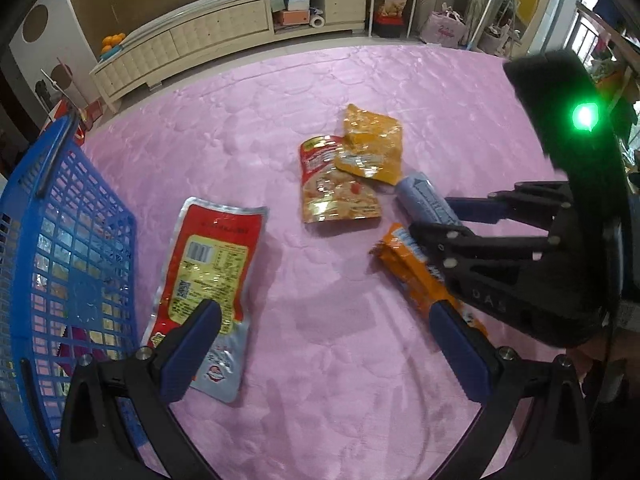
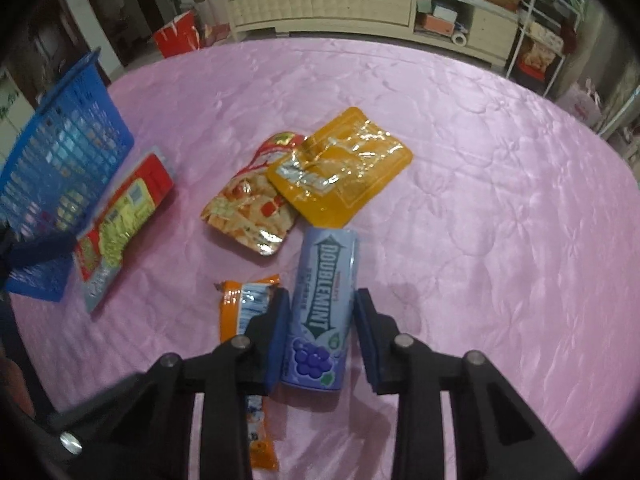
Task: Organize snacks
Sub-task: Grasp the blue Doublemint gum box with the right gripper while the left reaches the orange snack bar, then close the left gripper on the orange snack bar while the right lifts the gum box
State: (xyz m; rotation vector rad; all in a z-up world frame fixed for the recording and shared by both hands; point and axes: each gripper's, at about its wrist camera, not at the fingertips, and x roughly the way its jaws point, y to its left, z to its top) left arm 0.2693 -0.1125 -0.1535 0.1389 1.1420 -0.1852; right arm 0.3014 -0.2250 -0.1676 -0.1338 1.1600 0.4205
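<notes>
A purple Doublemint bottle (image 2: 322, 300) lies on the pink tablecloth (image 2: 480, 200), and my right gripper (image 2: 320, 296) is shut on it, one blue pad against each side. An orange snack bar (image 2: 244, 300) lies just left of it, partly under the left finger. In the left wrist view my left gripper (image 1: 322, 312) hangs open with nothing in it; its left fingertip (image 1: 200, 320) is over a red and silver packet (image 1: 208, 264). My right gripper (image 1: 436, 220) shows there at the right, on the bottle (image 1: 424, 196). A yellow pouch (image 2: 340, 168) overlaps a red-gold pouch (image 2: 248, 212).
A blue plastic basket (image 1: 68, 260) stands at the table's left edge with packets inside. A cream cabinet (image 1: 208, 32) runs along the far wall, with shelves and bags (image 1: 444, 28) on the floor to its right.
</notes>
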